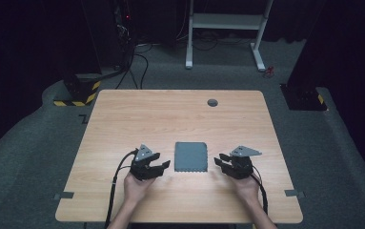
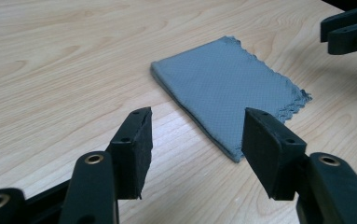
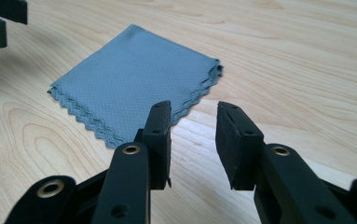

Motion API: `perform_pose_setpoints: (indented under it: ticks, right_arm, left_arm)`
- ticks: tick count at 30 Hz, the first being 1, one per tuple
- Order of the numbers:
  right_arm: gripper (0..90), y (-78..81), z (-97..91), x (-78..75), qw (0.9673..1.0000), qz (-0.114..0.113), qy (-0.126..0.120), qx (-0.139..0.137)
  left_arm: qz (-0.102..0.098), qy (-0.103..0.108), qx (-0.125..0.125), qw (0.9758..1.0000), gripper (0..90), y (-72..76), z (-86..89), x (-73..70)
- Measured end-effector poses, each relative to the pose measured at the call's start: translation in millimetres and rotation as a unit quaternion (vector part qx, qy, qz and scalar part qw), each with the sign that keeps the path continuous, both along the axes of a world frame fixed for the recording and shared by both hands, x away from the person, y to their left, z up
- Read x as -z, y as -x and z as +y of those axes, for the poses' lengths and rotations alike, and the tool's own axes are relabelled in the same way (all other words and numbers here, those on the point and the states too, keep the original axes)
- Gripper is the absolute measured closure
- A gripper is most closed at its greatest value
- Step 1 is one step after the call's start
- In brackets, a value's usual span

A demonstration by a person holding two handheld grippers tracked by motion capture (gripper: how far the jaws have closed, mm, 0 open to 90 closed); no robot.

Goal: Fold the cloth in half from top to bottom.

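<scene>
1. On the near half of the wooden table [image 1: 123, 119], midway between the two grippers, lies a folded grey cloth [image 1: 191, 156], flat and square to the table edge.
2. Just left of the cloth, the left gripper [image 1: 163, 166] sits low over the wood with its jaws spread wide and nothing between them; in the left gripper view the cloth's near corner lies just beyond the gap.
3. Just right of the cloth, the right gripper [image 1: 219, 159] is also empty, its jaws parted more narrowly, pointing at the cloth's scalloped edge.
4. Beyond the cloth, near the far edge, a small round grey grommet [image 1: 212, 102] sits in the tabletop, well apart from it.
5. The cloth looks thin, light and limp, in several stacked layers with pinked edges on one side and a smooth fold on the other.
6. It will likely sag and slide rather than lift stiffly, so a pinch at a corner, perhaps of the top layer alone, seems the best hold.
</scene>
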State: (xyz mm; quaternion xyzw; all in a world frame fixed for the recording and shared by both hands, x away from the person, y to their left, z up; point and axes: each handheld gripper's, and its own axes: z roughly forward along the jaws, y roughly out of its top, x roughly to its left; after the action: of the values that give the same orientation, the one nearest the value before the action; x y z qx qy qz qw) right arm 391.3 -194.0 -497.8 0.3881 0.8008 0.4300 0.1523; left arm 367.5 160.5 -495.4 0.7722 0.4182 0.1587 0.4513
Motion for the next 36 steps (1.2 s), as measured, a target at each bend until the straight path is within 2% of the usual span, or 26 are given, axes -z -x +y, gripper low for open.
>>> perform_pose_setpoints:
  ticks: [5, 20, 32, 36]
  right_arm:
    - [65.9, 4.2, -11.1, -1.7, 0.9998, 0.0, -0.01, 0.014]
    - [65.7, 10.7, -32.2, -0.2, 0.9991, -0.004, -0.021, 0.038]
    - [65.2, 16.3, -45.1, 3.4, 0.9984, -0.002, -0.018, 0.053]
    - [64.9, 17.4, -53.1, 4.2, 0.9979, 0.0, -0.021, 0.062]
  left_arm:
    - [-0.001, 0.007, -0.015, 0.9999, 43.5, 3.4, 11.1, 0.6]
    - [-0.003, 0.005, -0.033, 0.9994, 43.2, 9.8, 26.0, 5.3]
    - [-0.001, -0.011, -0.05, 0.9987, 43.3, 11.4, 38.1, 9.7]
    - [0.004, -0.01, -0.062, 0.998, 43.2, 10.8, 45.0, 12.9]
